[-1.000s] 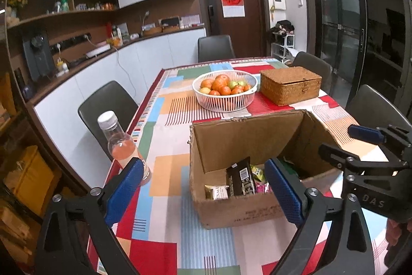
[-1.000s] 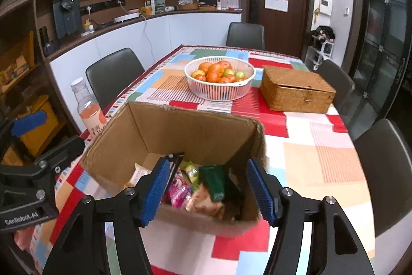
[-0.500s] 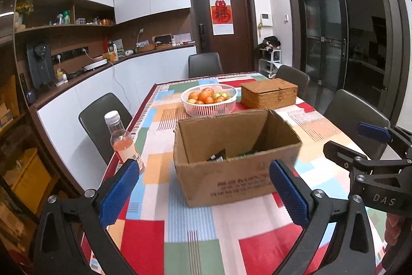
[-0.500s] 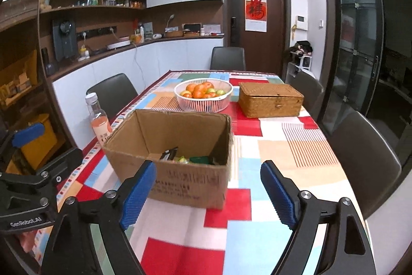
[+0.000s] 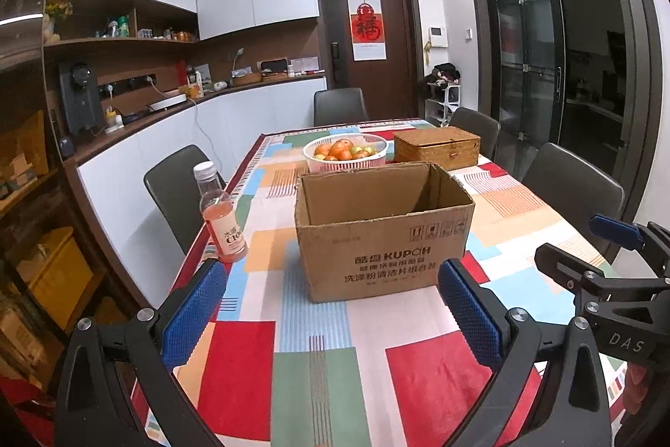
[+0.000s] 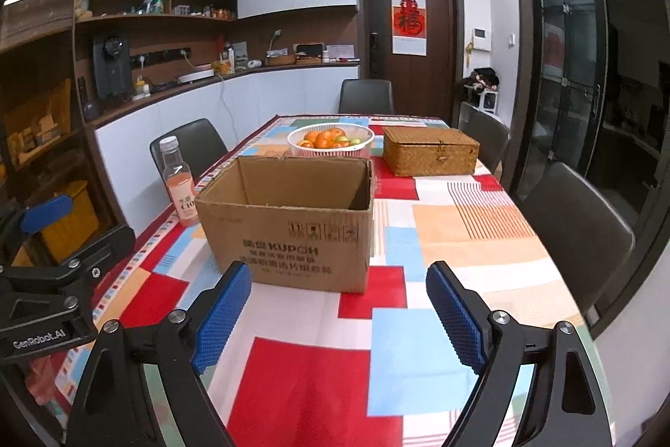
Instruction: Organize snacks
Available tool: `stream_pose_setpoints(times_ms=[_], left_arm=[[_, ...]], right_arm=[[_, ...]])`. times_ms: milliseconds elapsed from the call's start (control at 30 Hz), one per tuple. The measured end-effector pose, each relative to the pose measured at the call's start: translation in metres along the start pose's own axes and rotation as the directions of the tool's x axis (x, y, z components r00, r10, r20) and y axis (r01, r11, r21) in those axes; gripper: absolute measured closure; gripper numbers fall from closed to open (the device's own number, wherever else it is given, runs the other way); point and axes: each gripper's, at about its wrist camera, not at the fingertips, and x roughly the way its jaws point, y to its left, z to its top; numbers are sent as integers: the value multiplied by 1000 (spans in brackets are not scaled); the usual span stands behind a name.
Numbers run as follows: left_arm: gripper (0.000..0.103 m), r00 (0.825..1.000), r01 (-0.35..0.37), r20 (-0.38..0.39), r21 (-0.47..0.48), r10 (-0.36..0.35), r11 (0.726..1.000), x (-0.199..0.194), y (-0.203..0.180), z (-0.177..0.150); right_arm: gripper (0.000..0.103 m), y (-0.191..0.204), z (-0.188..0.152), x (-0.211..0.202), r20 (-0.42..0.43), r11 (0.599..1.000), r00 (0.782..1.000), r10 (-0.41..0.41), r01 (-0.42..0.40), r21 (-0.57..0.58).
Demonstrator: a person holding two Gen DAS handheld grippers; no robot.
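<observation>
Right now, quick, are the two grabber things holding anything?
Left gripper: open, holding nothing.
Right gripper: open, holding nothing, fingers just spread wider.

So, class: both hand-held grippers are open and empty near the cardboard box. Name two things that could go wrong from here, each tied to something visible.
1. The pink drink bottle stands tall near the table's edge beside the cardboard box; a sweep by the left hand-held gripper could topple it.
2. The box's contents are hidden from this low angle, so the right hand-held gripper would reach in blind and might crush a snack.
</observation>
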Motion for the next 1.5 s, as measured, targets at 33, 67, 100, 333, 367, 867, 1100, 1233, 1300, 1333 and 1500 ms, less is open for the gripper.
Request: stream_pose_setpoints(times_ms=[33,67,100,333,367,867,1100,1233,1300,1333,1500], left_arm=[[0,1000,-4,3,4,4,1000,-2,0,-1],[0,1000,-7,4,4,7,1000,-3,1,-2],[0,1000,-10,5,3,10,1000,-5,2,-3],[0,999,-32,39,10,32,999,-19,3,-2],[0,998,-34,44,12,34,999,-21,3,-2],[0,996,-24,89,9,23,1000,-33,2,1],[0,996,-25,88,8,24,1000,-33,2,1],[0,996,-27,89,6,27,1000,-33,1,1],[0,996,-26,88,6,26,1000,-33,2,1],[0,996,-27,87,7,26,1000,-33,1,0],[0,996,-31,84,3,30,1000,-32,3,-1]], right_arm=[[17,1,-1,-1,1,1000,1000,0,0,-2],[17,1,-1,-3,6,1000,1000,-1,1,-7],[17,2,-2,-5,9,1000,1000,-1,1,-8],[17,4,-3,-15,32,1000,999,-1,1,-8],[17,3,-3,-17,35,1000,999,2,-2,-5],[17,1,-2,-24,63,1000,998,11,-11,2],[17,0,-1,-25,62,1000,998,11,-11,3],[17,0,-2,-24,56,1000,998,13,-13,2],[17,0,-2,-24,56,1000,998,13,-13,2],[17,0,-2,-24,55,1000,998,14,-14,2],[17,0,-2,-25,58,1000,998,12,-12,3]])
